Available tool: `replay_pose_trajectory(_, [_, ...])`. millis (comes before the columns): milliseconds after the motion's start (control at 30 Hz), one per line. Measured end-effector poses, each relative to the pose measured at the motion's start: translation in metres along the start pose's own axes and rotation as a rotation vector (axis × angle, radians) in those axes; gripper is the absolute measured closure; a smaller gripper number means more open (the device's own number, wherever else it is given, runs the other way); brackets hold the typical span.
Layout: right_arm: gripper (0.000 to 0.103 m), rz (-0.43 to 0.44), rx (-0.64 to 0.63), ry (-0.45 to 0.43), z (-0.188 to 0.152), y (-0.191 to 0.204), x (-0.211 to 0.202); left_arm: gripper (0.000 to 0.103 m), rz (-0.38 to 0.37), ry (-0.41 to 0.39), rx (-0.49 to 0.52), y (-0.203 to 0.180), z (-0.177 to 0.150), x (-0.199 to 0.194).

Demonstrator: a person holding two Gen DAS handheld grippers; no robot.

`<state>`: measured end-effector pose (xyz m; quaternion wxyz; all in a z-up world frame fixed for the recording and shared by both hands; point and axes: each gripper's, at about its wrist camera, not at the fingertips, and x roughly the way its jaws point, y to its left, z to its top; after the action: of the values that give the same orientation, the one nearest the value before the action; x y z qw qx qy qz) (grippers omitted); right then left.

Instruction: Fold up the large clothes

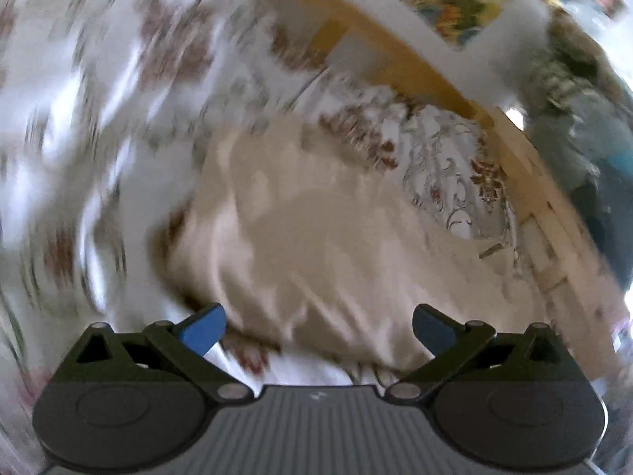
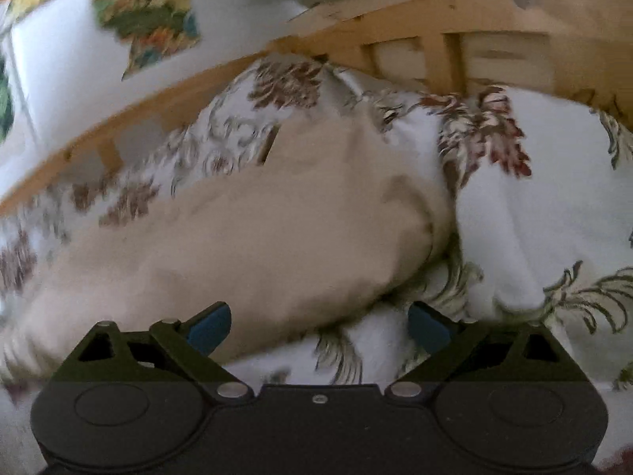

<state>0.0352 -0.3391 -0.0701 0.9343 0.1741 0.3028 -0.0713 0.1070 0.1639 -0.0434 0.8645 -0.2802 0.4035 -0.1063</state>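
A beige garment (image 1: 316, 217) lies spread on a bed covered with a floral bedspread (image 1: 99, 99), near the bed's far edge where the wooden bed frame (image 1: 415, 63) runs. Seen from the right wrist, the same garment (image 2: 257, 229) stretches as a long band with its long axis running roughly along that frame (image 2: 474, 12), one rounded end bunched against a fold of the bedspread (image 2: 534, 198).

The left gripper (image 1: 318, 326) is spread wide and holds nothing; its blue fingertips (image 1: 203, 330) hover over the garment's near edge, the cloth directly ahead. The right gripper (image 2: 319, 324) is likewise spread wide and empty, with the garment's near edge just ahead and to its left, while patterned bedding shows between its fingertips (image 2: 429, 328).

Both tools look about equally close to the near edge, the left over one part of the length, the right close to the bunched end, so a two-handed pinch along that edge seems the likely next step. The left view is heavily motion-blurred, so the exact lie of the edge there is hard to read.

A colourful printed cloth (image 2: 146, 12) lies beyond the frame, well apart. Nothing stands between the grippers and the garment; the puffed bedspread fold beside its end could get pinched along with it.
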Motion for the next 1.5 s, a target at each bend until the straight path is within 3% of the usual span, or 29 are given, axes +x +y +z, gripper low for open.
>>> replay_pose_trajectory(133, [0.008, 0.054, 0.120, -0.052, 0.017, -0.014, 0.006, 0.001, -0.005, 0.082, -0.163, 0.023, -0.007, 0.031])
replay_pose_trajectory(300, [0.018, 0.044, 0.248, -0.022, 0.029, -0.032, 0.022, 0.003, -0.033, -0.006, -0.270, 0.051, 0.008, 0.049])
replay_pose_trajectory(367, [0.030, 0.032, 0.237, -0.031, 0.028, -0.035, 0.025, 0.010, -0.043, -0.017, -0.288, 0.058, 0.010, 0.049])
replay_pose_trajectory(400, [0.034, 0.018, 0.223, -0.029, 0.027, -0.035, 0.026, 0.019, -0.036, -0.025, -0.296, 0.061, 0.011, 0.049])
replay_pose_trajectory(433, [0.044, -0.001, 0.211, -0.029, 0.025, -0.035, 0.026, 0.034, -0.023, -0.030, -0.303, 0.063, 0.012, 0.048])
replay_pose_trajectory(467, [0.056, -0.014, 0.211, -0.032, 0.025, -0.036, 0.025, 0.039, -0.004, -0.033, -0.308, 0.065, 0.013, 0.047])
replay_pose_trajectory(533, [0.067, -0.039, 0.248, -0.036, 0.025, -0.043, 0.024, 0.066, -0.021, -0.043, -0.328, 0.069, 0.014, 0.048])
replay_pose_trajectory(600, [0.075, -0.029, 0.291, -0.043, 0.025, -0.049, 0.022, 0.084, -0.008, -0.058, -0.326, 0.068, 0.016, 0.044])
replay_pose_trajectory(667, [0.088, -0.035, 0.244, -0.070, 0.024, -0.045, 0.016, 0.092, -0.020, -0.060, -0.312, 0.065, 0.022, 0.038])
replay_pose_trajectory(800, [0.098, -0.083, 0.066, -0.133, 0.022, -0.020, -0.011, 0.099, -0.026, -0.111, -0.257, 0.052, 0.029, 0.009])
replay_pose_trajectory(933, [0.098, -0.089, -0.066, -0.152, 0.011, 0.000, -0.039, 0.099, 0.045, -0.118, -0.188, 0.045, 0.031, -0.012])
replay_pose_trajectory(1067, [0.086, -0.118, -0.108, -0.091, -0.003, 0.001, -0.035, 0.094, 0.063, -0.065, -0.277, 0.064, 0.027, 0.002])
replay_pose_trajectory(1167, [0.072, -0.125, -0.053, -0.059, -0.008, -0.005, -0.032, 0.071, 0.035, -0.053, -0.325, 0.073, 0.023, 0.007])
replay_pose_trajectory(1200, [0.068, -0.121, -0.043, -0.049, -0.011, -0.003, -0.033, 0.056, 0.027, -0.046, -0.329, 0.073, 0.021, 0.009])
replay_pose_trajectory(1267, [0.054, -0.094, -0.066, -0.045, -0.021, 0.005, -0.040, 0.050, 0.015, -0.036, -0.315, 0.070, 0.017, 0.013])
replay_pose_trajectory(1400, [0.045, -0.034, -0.193, -0.048, -0.045, 0.035, -0.058, 0.029, 0.010, -0.010, -0.261, 0.061, 0.012, 0.025])
replay_pose_trajectory(1500, [0.026, 0.010, -0.261, -0.120, -0.046, 0.059, -0.068, 0.023, -0.005, -0.003, -0.255, 0.057, 0.010, 0.033])
